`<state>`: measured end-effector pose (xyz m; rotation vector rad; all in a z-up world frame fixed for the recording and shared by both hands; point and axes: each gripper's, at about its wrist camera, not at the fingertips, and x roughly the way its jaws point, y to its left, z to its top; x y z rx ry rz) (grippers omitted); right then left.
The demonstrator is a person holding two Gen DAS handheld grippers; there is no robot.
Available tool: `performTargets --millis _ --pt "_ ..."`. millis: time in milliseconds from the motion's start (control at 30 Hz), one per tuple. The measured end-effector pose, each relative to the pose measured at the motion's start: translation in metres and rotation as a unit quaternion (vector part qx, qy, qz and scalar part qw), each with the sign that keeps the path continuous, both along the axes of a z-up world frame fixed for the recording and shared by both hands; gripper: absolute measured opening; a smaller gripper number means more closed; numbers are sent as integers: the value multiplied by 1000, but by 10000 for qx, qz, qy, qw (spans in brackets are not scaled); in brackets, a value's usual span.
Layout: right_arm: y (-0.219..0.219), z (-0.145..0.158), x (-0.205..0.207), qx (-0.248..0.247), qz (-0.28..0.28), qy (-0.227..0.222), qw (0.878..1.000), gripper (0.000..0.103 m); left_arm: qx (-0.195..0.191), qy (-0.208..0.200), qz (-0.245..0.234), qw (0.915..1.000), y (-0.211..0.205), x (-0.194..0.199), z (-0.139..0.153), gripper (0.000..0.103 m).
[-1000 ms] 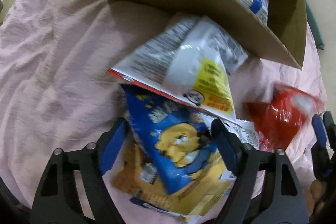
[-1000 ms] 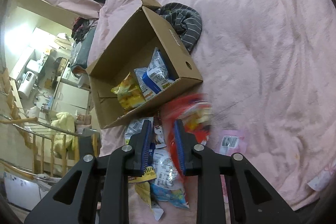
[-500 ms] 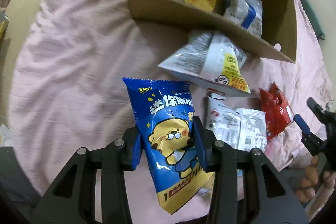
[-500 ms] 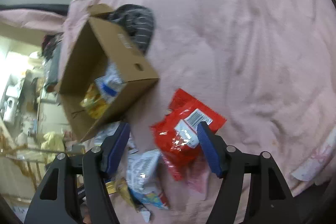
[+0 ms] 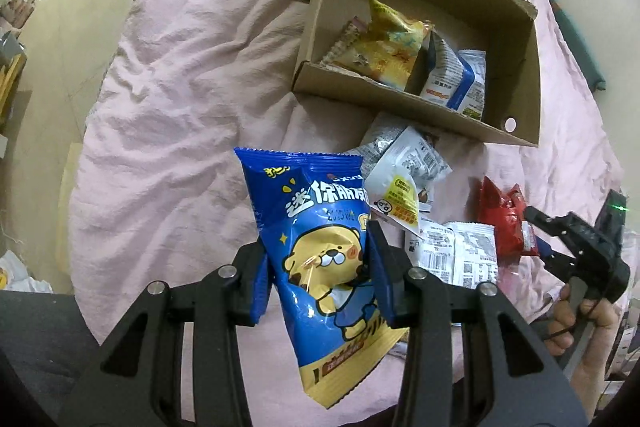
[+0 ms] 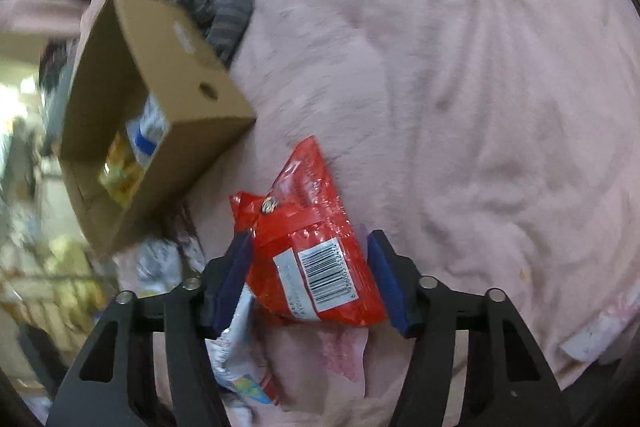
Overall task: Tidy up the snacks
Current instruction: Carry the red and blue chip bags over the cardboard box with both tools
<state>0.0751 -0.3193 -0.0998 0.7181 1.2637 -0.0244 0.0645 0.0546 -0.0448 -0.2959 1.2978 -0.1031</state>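
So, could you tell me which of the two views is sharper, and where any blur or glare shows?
Left wrist view: sharp, print on the blue bag readable, fisheye bending at the edges. Right wrist view: box and left background smeared by motion blur; red bag crisp enough to show its barcode, with glare on its foil.

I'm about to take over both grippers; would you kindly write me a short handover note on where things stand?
Left gripper: shut on the blue snack bag, held above the bed.
Right gripper: open, fingers straddling the red snack bag lying on the pink bedspread; not gripped yet.
Cardboard box: already holds a yellow bag and blue-and-white packets.
Left: box the blue bag, the red one, and the white packets beside the box.
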Motion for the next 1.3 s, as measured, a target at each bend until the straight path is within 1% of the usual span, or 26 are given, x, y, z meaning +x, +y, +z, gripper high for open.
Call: performTargets --millis 67,100,133,200,300,400,500,567,633,667,700,767,867,967,1033,1167,1200,1233,1267,1300 --pt "12 4 2 -155 309 -75 9994 36 -37 -8 4 10000 0 -1 2 38" --pt "17 7 2 -185 424 -153 9988 28 -48 -16 6 10000 1 -3 4 38" --pt "22 10 3 -218 561 -230 9979 24 -60 -26 5 10000 1 -5 5 38" --pt "29 15 2 -76 734 -376 9966 21 -66 -49 15 10000 2 -8 8 38" --pt "35 22 -2 -313 855 -521 9945 15 -64 -69 36 9999 4 -11 12 38" --pt "24 33 -8 -326 527 -765 9951 14 -56 -87 76 9999 7 -14 16 38" --pt "6 43 -15 -49 229 -1021 9945 14 -24 -119 116 9999 10 -16 20 38" --pt "2 40 -16 37 211 -924 9955 14 -9 -110 139 9998 11 -17 20 38" --pt "-4 33 -19 143 51 -770 9969 14 -4 -95 151 9998 11 -17 20 38" --pt "-6 31 -20 117 14 -707 9974 14 1 -96 141 9999 11 -18 20 38" --pt "-8 32 -20 54 -11 -710 9975 14 5 -98 128 9999 10 -18 20 38" --pt "-9 37 -19 -49 -52 -789 9969 18 -5 -81 108 9999 8 -18 19 38" --pt "-11 40 -18 158 -99 -938 9954 19 -2 -57 65 10000 6 -18 17 38" --pt "-3 34 -14 332 83 -809 9961 19 -1 -36 53 10000 5 -17 16 38" --pt "3 24 -9 338 191 -594 9975 19 3 -26 48 10000 5 -16 15 38" --pt "13 6 -3 108 368 -85 9992 19 2 -3 65 10000 5 -15 13 38" --pt "14 4 -4 102 368 -58 9993 14 3 4 68 10000 5 -14 13 38" --pt "15 5 -4 57 388 -81 9992 12 -5 -2 66 10000 5 -14 13 38" --pt "16 9 -5 -2 436 -157 9989 2 -4 -11 65 10000 5 -15 13 38" --pt "18 15 -6 -79 490 -277 9984 1 -6 -28 69 10000 5 -14 13 38"
